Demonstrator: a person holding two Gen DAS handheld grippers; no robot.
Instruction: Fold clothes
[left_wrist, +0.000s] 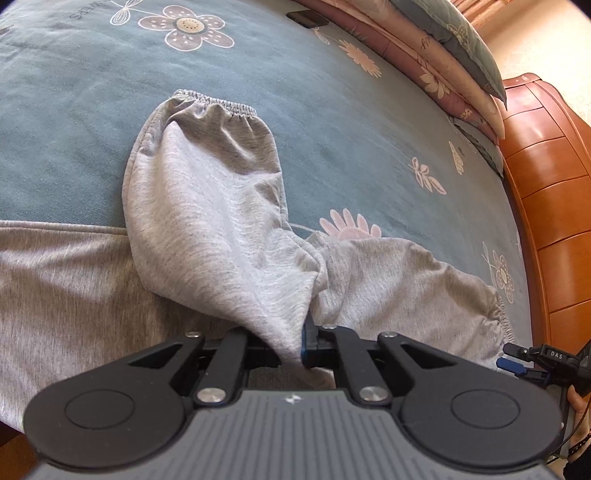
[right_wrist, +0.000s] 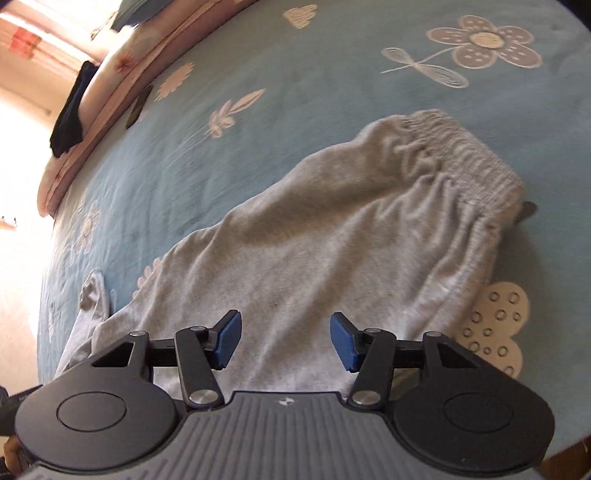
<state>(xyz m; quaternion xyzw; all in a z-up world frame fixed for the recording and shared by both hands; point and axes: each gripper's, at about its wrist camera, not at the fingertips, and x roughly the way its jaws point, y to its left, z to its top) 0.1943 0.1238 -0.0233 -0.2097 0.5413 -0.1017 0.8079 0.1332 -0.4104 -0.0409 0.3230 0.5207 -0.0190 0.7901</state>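
Pinching grey sweatpants (left_wrist: 207, 221) leg fabric, left hand-held gripper (left_wrist: 304, 341) clamped tight; right hand-held gripper (right_wrist: 286, 339) jaws apart, empty above sweatpants on bed (left_wrist: 332, 129).

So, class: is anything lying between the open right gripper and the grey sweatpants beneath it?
Nothing visible. The right gripper has only bare grey sweatpants between and below its pads; the left gripper is already shut on a fold.

Bright daylight, blown-out window glare top left in right view, motion blur, fisheye-bent edges w/ dark corners.
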